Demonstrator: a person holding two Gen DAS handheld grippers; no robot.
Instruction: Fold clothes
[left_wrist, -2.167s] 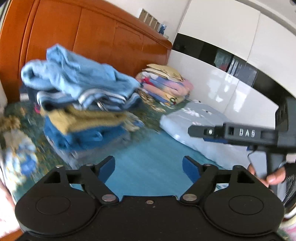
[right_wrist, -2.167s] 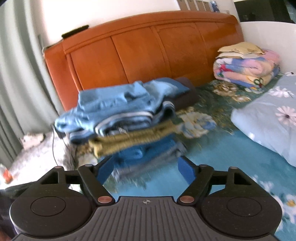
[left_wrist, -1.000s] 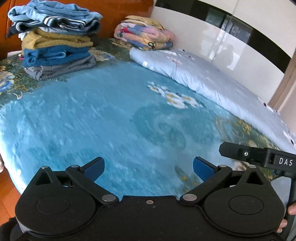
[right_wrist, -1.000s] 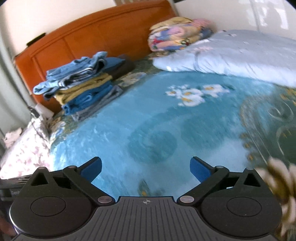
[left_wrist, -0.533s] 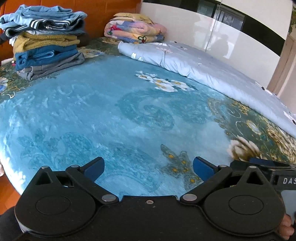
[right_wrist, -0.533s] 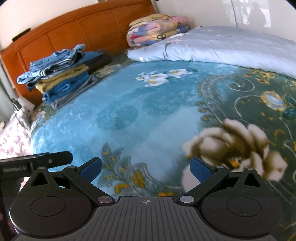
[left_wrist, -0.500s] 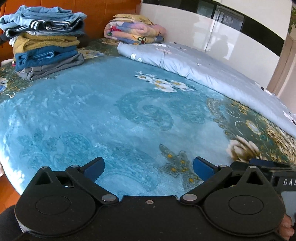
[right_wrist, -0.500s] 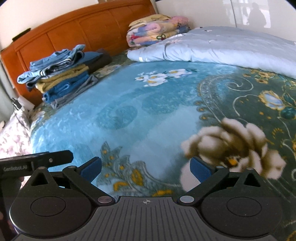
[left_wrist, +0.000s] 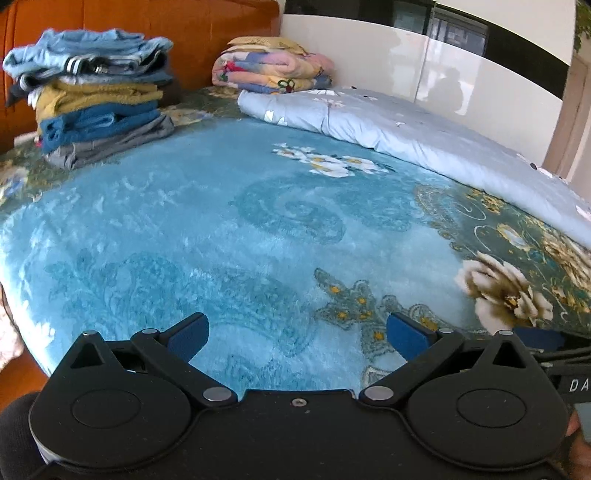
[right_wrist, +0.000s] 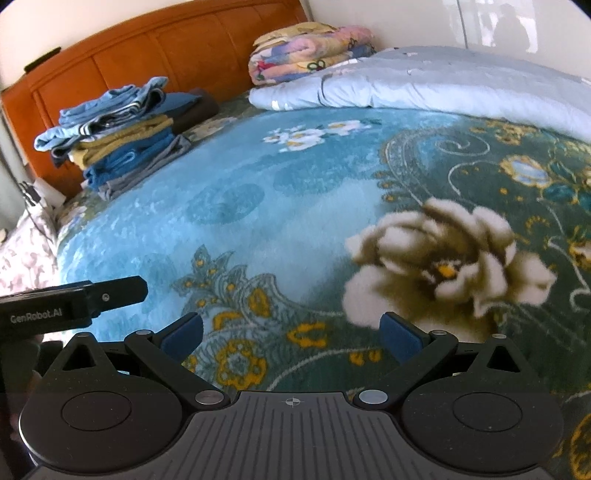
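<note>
A: What moved?
B: Both grippers pulled back from the clothes stack (left_wrist: 96, 107), now far, upper left of both frames.
A: Jaws?
B: Left gripper (left_wrist: 297, 334) & right gripper (right_wrist: 290, 332) wide, empty. Left looks nearer; stack's long axis runs left-right.

a rolled quilt (left_wrist: 406, 136) lies beside the wooden headboard (right_wrist: 155, 55).

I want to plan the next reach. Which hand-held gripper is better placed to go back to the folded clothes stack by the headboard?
Probably the left hand-held gripper: open, empty and on the side of the bed nearer the clothes stack.
</note>
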